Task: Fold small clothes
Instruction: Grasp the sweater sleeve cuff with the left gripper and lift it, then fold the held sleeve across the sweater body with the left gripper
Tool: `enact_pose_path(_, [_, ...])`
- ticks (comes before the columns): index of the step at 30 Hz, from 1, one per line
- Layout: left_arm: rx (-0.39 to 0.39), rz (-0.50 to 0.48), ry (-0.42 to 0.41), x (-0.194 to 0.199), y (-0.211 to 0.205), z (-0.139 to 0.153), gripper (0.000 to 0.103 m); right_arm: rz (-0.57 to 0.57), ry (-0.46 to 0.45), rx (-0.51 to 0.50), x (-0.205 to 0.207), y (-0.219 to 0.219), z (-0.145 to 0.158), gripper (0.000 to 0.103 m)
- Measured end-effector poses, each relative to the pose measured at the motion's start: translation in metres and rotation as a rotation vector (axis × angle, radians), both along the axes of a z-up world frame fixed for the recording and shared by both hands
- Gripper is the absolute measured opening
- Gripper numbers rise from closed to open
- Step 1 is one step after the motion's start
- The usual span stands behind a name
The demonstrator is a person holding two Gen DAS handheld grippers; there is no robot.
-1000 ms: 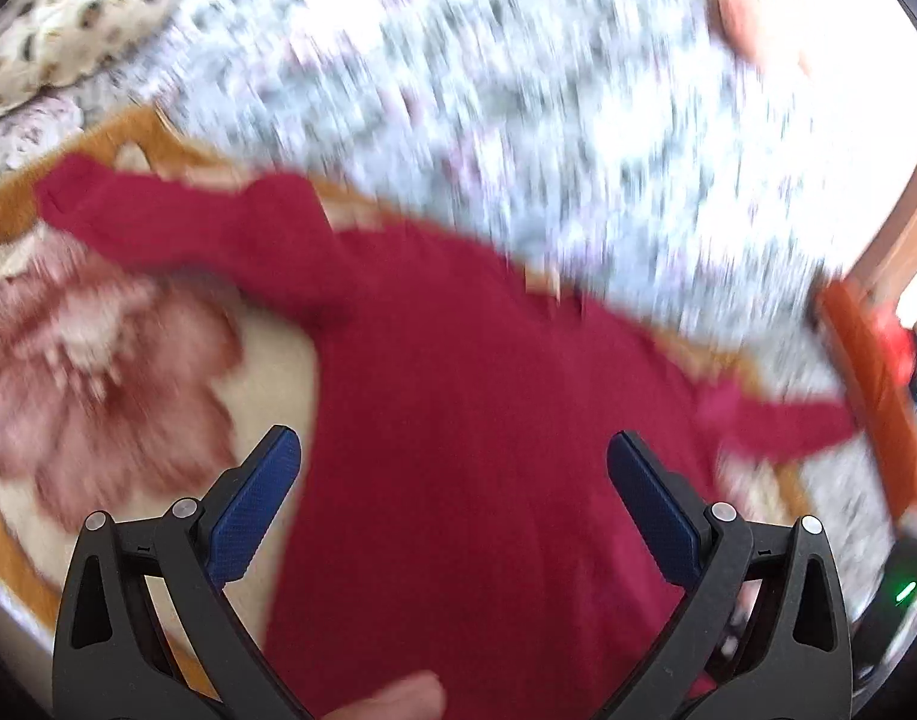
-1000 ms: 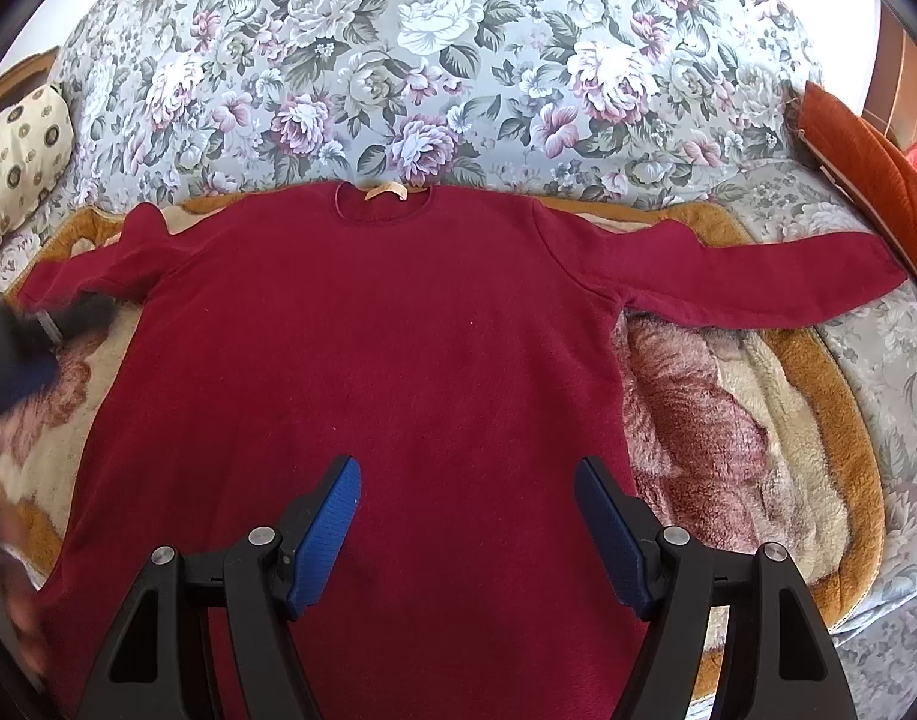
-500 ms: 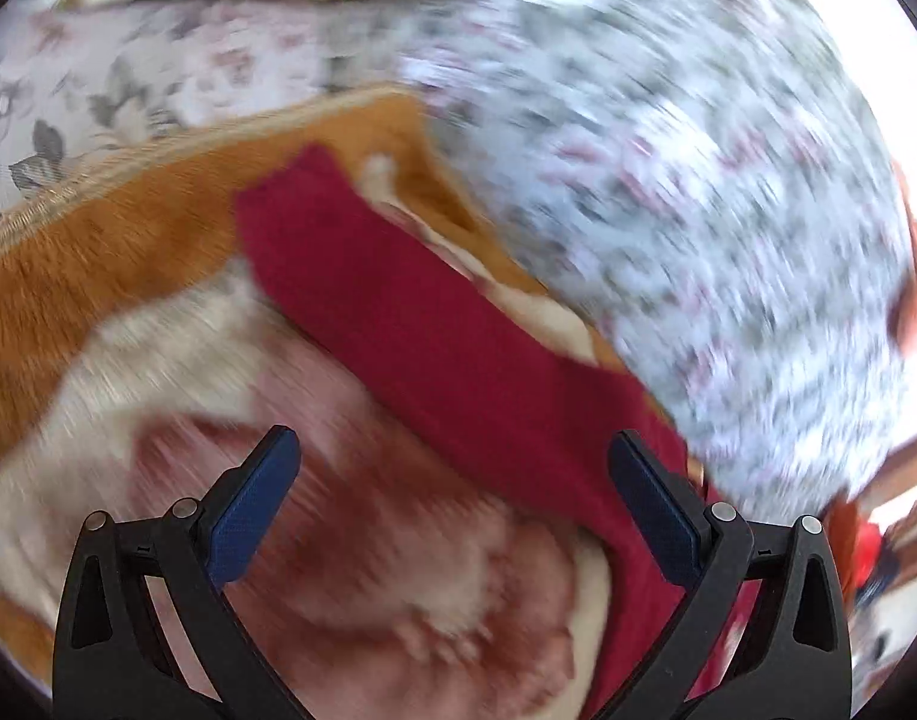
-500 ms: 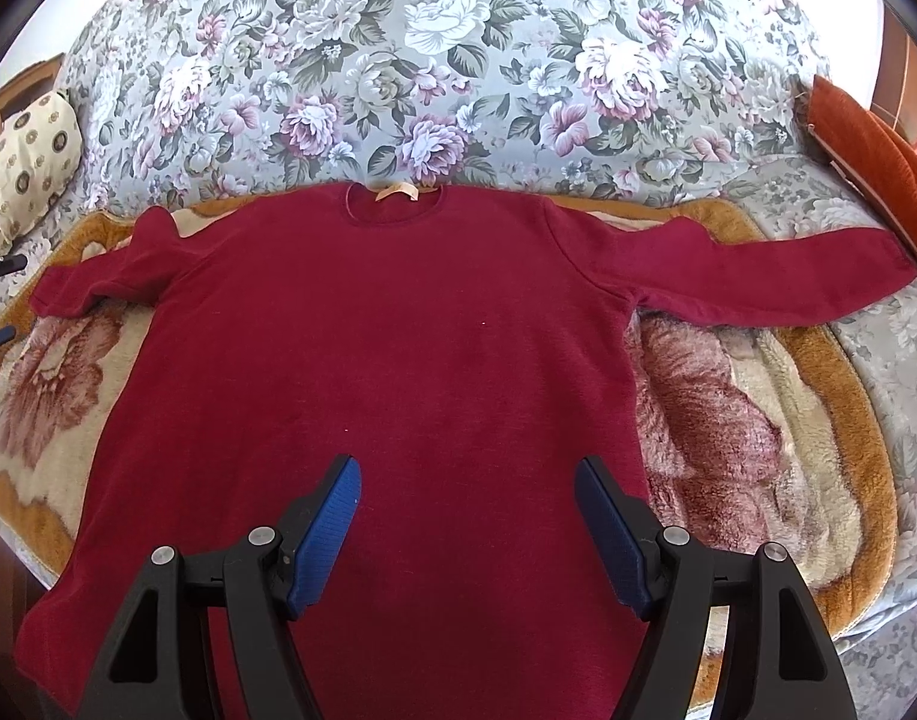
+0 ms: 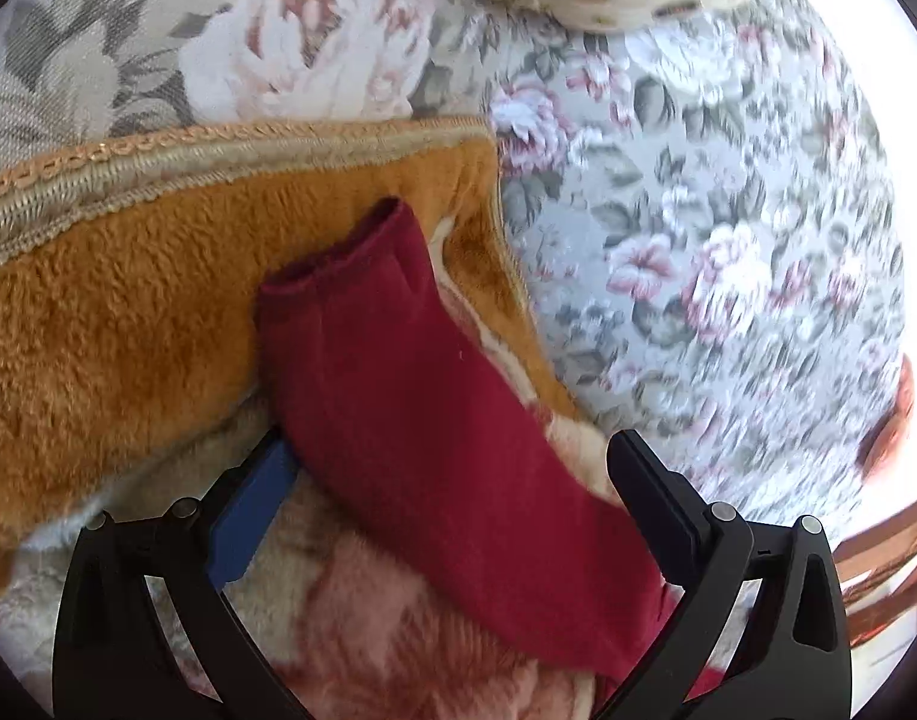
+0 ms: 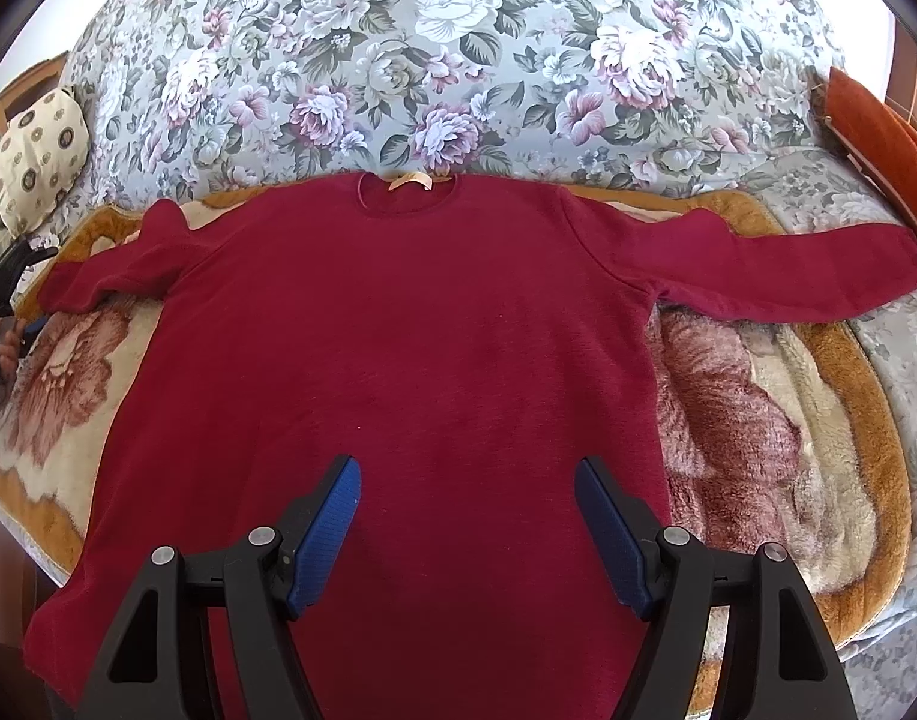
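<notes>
The red sweater point(image 6: 398, 372) is spread flat on the plush blanket point(image 6: 818, 420). Its sleeve point(image 5: 410, 372) is straddled by the wide-open, empty left gripper point(image 5: 452, 468), probably for folding inward. The right gripper point(image 6: 467, 516) is held open above the body, gripping nothing.

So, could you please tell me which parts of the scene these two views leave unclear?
- Sweater hem: cut off by the bottom edge and the right hand-held gripper in the right wrist view.
- Left hand-held gripper: the sleeve covers one blue pad's tip in the left wrist view, so contact is uncertain.
- Window side: overexposed white at the right edge of the left wrist view.
</notes>
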State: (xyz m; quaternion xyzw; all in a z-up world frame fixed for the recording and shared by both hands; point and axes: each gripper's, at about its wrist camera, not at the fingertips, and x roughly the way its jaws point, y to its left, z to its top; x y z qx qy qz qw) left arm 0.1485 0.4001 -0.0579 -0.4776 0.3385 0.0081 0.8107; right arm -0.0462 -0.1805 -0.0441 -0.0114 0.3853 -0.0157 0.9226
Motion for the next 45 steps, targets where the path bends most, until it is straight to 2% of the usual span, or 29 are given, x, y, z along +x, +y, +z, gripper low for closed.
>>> enact_pose_path(2, [-0.028,0.045,-0.022,-0.005,0.004,-0.003,0.098,-0.002,-0.001,0.002,0.000,-0.001,0.000,0.072])
enact_pose_path(5, [-0.049,0.103,-0.025,-0.011,0.009,-0.008,0.076,0.000,-0.002,-0.001,0.000,0.000,0.000,0.072])
enact_pose_path(6, [-0.040,0.109,-0.005,-0.010,0.009,-0.009,0.058,0.001,-0.002,-0.002,0.000,0.001,0.001,0.072])
enact_pose_path(7, [-0.010,0.113,0.027,-0.008,0.009,-0.011,0.036,0.002,-0.002,-0.004,0.000,0.001,0.001,0.072])
enact_pose_path(9, [0.059,0.112,0.114,-0.004,0.004,-0.015,0.011,0.003,-0.003,-0.006,0.000,0.002,0.001,0.072])
enact_pose_path(10, [0.081,0.108,0.149,-0.002,0.002,-0.018,0.009,0.002,-0.004,-0.005,0.000,0.001,0.001,0.072])
enact_pose_path(13, [0.176,0.135,0.157,-0.007,-0.007,-0.006,0.006,0.002,-0.005,0.002,0.000,0.001,0.001,0.072])
enact_pose_path(16, [0.304,0.183,0.106,-0.020,-0.017,0.028,0.006,0.004,-0.007,0.005,-0.001,0.000,0.001,0.072])
enact_pose_path(18, [0.398,0.192,0.036,-0.031,-0.028,0.059,0.006,0.005,-0.012,0.008,-0.001,0.001,0.001,0.072])
enact_pose_path(20, [0.420,0.163,-0.044,-0.037,-0.043,0.087,0.005,0.004,-0.020,0.016,-0.003,-0.001,0.002,0.072])
enact_pose_path(23, [0.380,0.034,-0.193,-0.036,-0.082,0.128,0.005,0.001,-0.033,0.028,-0.005,-0.002,0.003,0.072])
enact_pose_path(27, [0.351,-0.243,-0.331,-0.025,-0.185,0.160,0.005,-0.001,-0.044,0.045,-0.008,-0.005,0.004,0.072])
enact_pose_path(30, [0.344,-0.411,-0.359,-0.015,-0.272,0.153,0.005,0.003,-0.046,0.060,-0.008,-0.007,0.004,0.072])
enact_pose_path(36, [0.248,-0.598,-0.262,0.013,-0.405,0.097,0.005,0.007,-0.048,0.092,-0.010,-0.011,0.004,0.072])
enact_pose_path(40, [0.267,-0.707,-0.202,0.013,-0.459,0.072,0.005,0.007,-0.055,0.101,-0.012,-0.013,0.005,0.072])
enact_pose_path(45, [0.277,-0.765,-0.178,0.012,-0.488,0.058,0.005,0.007,-0.057,0.105,-0.011,-0.012,0.006,0.072])
